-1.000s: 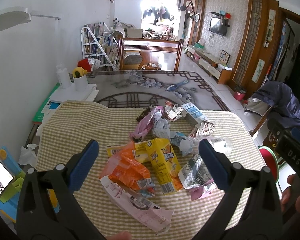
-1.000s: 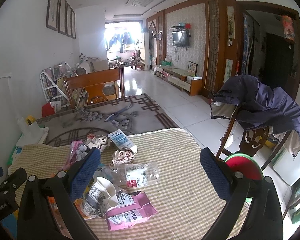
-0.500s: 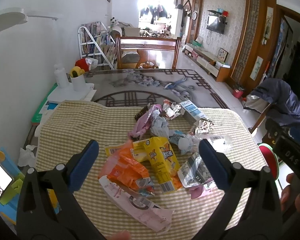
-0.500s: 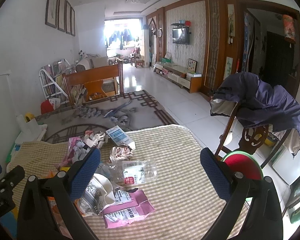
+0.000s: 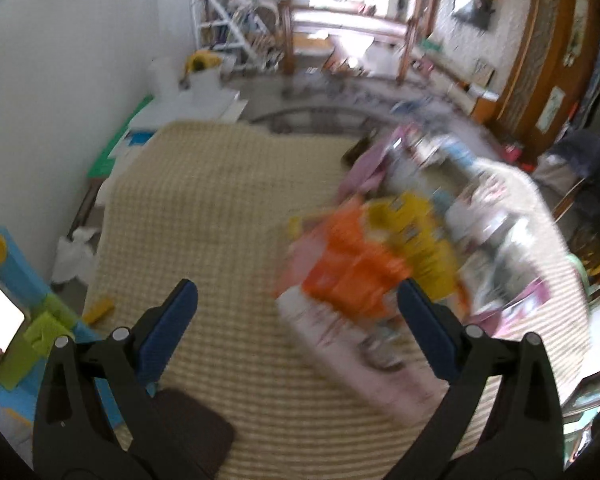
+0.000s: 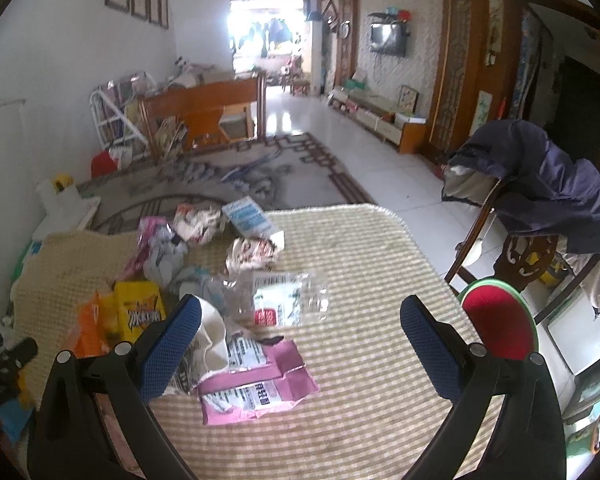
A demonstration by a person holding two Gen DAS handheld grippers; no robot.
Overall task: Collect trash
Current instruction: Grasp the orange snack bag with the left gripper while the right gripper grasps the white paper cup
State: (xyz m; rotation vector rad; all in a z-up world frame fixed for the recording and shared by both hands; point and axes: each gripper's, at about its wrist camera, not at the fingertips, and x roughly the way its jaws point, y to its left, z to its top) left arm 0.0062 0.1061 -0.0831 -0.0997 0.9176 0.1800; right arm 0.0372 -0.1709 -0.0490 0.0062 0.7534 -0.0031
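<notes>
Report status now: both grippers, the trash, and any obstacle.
Left gripper open, empty, view blurred. Right gripper open, empty. Trash pile on checked cloth, untouched. No obstacle seen.

Trash: loose pile on checked-cloth counter [image 6: 360,264]. Crushed clear plastic bottle [image 6: 288,300] lying flat; pink wrapper [image 6: 256,388] flattened nearest; yellow snack box [image 6: 138,314] and orange bag [image 6: 90,328] side by side. Blue-white carton [image 6: 248,216] lies farthest back.
</notes>
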